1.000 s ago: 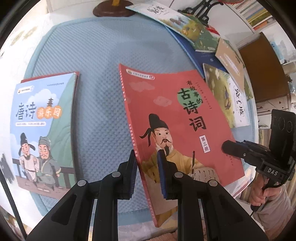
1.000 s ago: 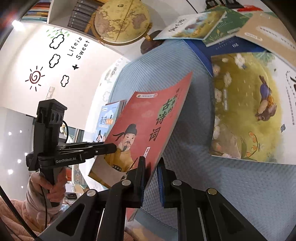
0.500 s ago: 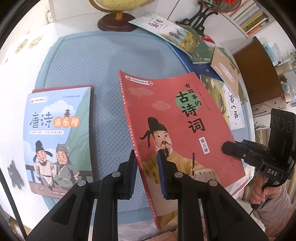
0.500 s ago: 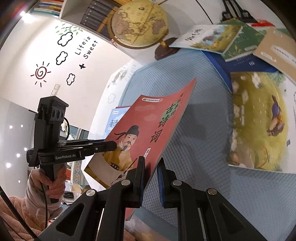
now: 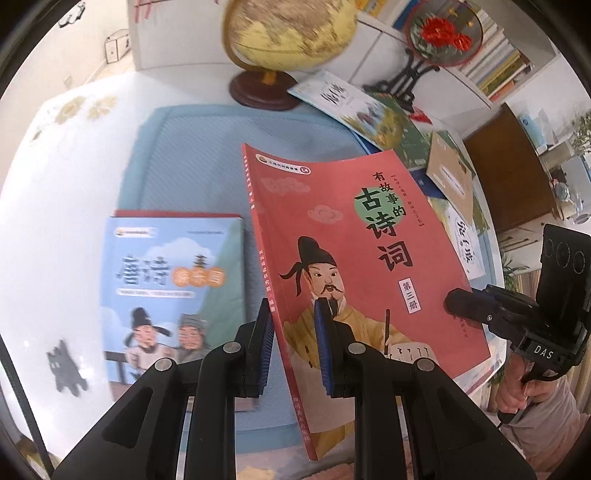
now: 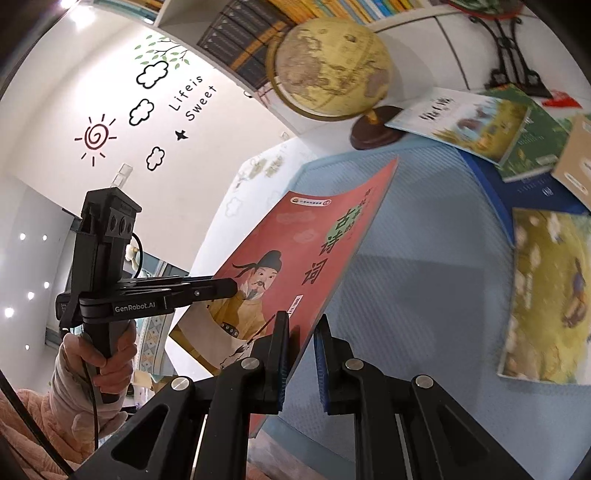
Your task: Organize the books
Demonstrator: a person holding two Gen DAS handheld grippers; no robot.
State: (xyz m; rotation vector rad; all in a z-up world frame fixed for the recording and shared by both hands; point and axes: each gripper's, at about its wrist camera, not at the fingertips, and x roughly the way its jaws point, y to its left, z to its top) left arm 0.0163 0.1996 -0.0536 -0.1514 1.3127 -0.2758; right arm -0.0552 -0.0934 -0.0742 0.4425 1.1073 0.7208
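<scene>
A red poetry book (image 5: 354, 251) with a man in a black hat on its cover hangs tilted above a blue mat (image 5: 192, 158). My left gripper (image 5: 295, 343) is shut on its spine edge. My right gripper (image 6: 299, 354) is shut on its opposite edge; it also shows in the left wrist view (image 5: 454, 302). The book (image 6: 295, 258) bows slightly between them. A light blue book (image 5: 170, 280) lies flat on the mat at the left, on top of a red one.
A globe (image 5: 291, 33) on a dark base stands at the back of the mat. Several loose books (image 6: 480, 118) lie overlapping at the right, one yellow-green (image 6: 550, 291). A fan on a black stand (image 5: 439, 40) and bookshelves (image 6: 258, 40) are behind.
Both grippers have lifted the red book higher off the mat and tilted it up. The mat and the other books look farther away, and the globe has come into view.
</scene>
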